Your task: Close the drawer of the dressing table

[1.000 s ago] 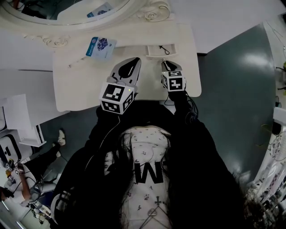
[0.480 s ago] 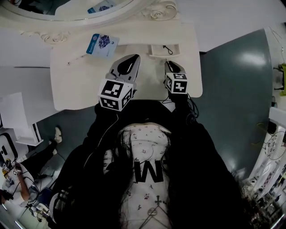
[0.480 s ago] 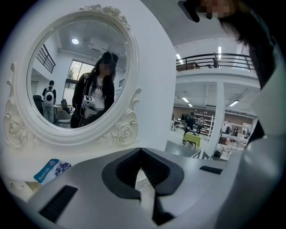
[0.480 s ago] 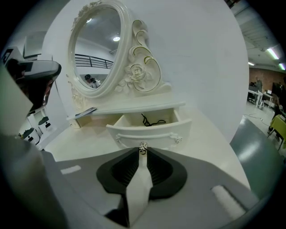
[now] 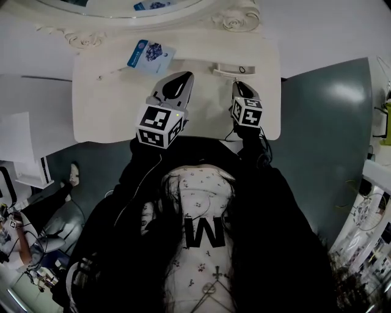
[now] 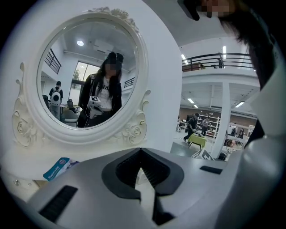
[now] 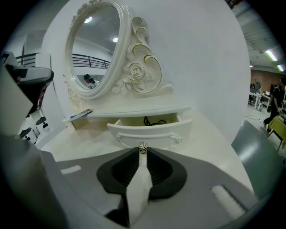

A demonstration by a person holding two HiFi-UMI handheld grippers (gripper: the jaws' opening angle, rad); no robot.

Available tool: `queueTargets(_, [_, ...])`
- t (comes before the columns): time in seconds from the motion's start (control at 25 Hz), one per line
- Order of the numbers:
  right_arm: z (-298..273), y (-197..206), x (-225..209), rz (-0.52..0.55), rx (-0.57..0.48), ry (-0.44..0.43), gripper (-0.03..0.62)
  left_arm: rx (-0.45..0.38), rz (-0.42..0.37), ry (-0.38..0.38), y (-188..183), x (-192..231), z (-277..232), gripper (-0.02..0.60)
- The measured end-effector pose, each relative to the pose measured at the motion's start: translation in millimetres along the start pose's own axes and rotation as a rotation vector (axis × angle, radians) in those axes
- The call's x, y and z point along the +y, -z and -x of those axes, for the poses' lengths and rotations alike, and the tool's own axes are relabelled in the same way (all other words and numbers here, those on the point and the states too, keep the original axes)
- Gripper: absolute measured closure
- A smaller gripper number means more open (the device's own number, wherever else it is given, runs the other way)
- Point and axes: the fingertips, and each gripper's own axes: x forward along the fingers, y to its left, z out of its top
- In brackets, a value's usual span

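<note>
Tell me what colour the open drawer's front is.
The drawer front is cream white, seen best in the right gripper view.

The mirror (image 5: 122,6) is cut off by the head view's top edge. The dark item (image 7: 154,120) in the drawer (image 7: 149,132) is too small to identify, and the blue card's (image 5: 149,55) print is unreadable. Whether the right hand-held gripper (image 7: 142,154) touches the knob (image 7: 143,146) cannot be told.
</note>
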Motion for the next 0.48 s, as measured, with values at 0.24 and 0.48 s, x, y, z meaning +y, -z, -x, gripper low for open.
queueTargets(0.24, [-10.4, -7.5, -2.8, 0.014, -0.003, -0.002, 0.536, 0.006, 0.017, -0.013, 3.6, 10.7, -1.8, 0.581])
queueTargets(0.48, [-19.6, -11.7, -5.7, 0.011, -0.006, 0.005, 0.556, 0.019, 0.017, 0.002, 6.7, 9.4, -7.0, 0.581])
